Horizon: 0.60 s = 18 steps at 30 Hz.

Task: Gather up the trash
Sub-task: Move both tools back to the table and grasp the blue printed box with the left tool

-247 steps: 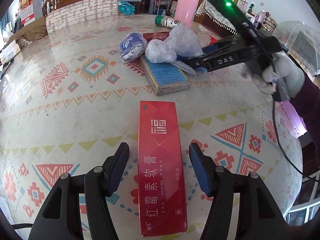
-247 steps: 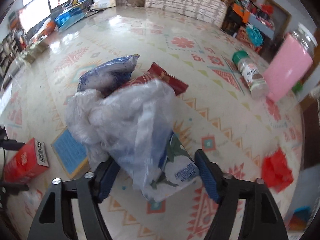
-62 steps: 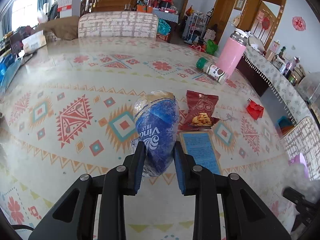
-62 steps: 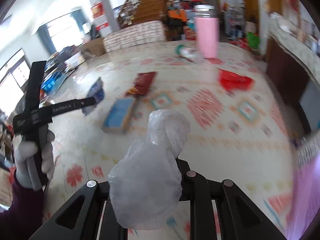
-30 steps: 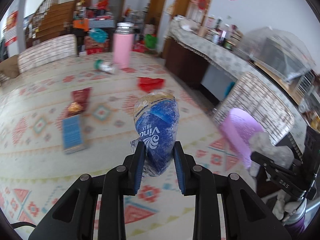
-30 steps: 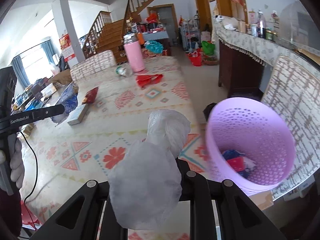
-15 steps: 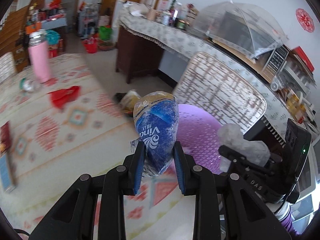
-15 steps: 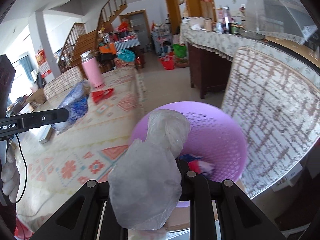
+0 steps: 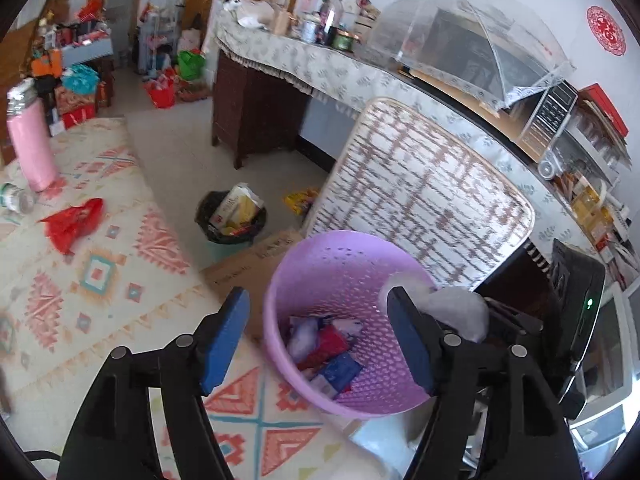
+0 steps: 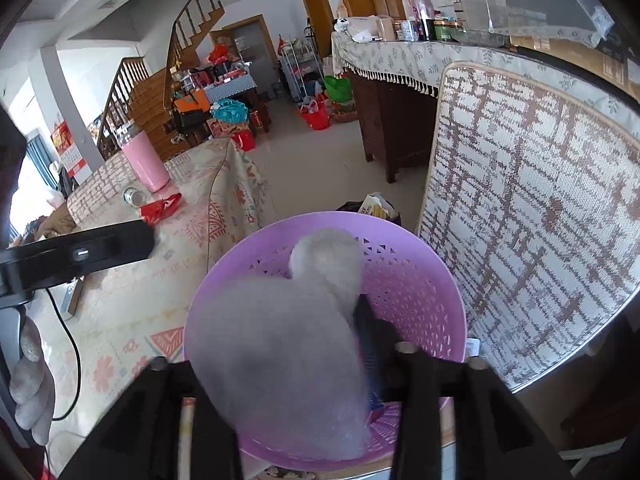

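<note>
Plastic bag (image 10: 280, 344) hangs blurred between the opening right gripper (image 10: 276, 364) jaws, over the purple basket (image 9: 304, 280). Left gripper (image 9: 320, 336) is spreading, empty, at the basket's nine o'clock. Clinging film could snag a pad, dragging the bag past the rim.

Basket (image 9: 280, 300) mouth open above; chair back (image 9: 420, 200) prob. crowds far rim.

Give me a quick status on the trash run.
Left tongs opening, empty, over purple basket. Right tongs opening, plastic bag still between them above basket. Nothing blocking.
</note>
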Tool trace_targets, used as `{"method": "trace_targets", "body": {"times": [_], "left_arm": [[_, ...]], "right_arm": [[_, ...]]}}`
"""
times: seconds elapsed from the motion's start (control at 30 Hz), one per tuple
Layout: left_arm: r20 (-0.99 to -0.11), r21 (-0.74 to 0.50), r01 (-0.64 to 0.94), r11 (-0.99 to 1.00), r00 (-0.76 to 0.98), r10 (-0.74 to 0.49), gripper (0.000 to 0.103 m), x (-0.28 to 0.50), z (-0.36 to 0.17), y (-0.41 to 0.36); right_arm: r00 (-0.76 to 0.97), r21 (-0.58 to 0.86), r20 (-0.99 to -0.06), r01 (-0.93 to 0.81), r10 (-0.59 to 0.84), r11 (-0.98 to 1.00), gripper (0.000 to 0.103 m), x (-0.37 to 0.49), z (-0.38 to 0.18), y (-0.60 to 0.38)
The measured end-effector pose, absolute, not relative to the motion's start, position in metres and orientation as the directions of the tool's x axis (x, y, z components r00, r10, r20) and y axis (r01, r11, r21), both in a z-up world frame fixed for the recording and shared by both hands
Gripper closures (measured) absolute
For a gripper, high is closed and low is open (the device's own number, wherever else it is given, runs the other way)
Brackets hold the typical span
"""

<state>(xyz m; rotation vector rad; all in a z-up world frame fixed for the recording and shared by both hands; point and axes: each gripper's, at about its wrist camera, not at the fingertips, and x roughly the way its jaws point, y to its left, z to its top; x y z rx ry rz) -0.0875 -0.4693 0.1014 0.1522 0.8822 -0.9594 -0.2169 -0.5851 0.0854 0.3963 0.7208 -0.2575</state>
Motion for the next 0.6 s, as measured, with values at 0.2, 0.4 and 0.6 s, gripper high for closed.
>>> {"method": "trace_targets", "body": {"times": [0.2, 0.4, 0.6], "left_arm": [[-0.734, -0.165, 0.701, 0.694, 0.383, -0.561, 0.033, -0.088, 0.103, -0.423], [-0.717, -0.101, 0.608, 0.787, 0.505, -0.481, 0.033, -0.094, 0.108, -0.363], [-0.674, 0.006, 0.516, 0.856, 0.634, -0.378, 0.033, -0.108, 0.111, -0.32]], "right_arm": [[0.741, 0.262, -0.665, 0.348, -0.093, 0.9, 0.051, -0.222, 0.09, -0.575], [0.767, 0.25, -0.634, 0.324, -0.099, 0.912, 0.04, -0.228, 0.104, -0.551], [0.804, 0.204, -0.583, 0.286, -0.118, 0.936, 0.039, -0.234, 0.118, -0.515]]}}
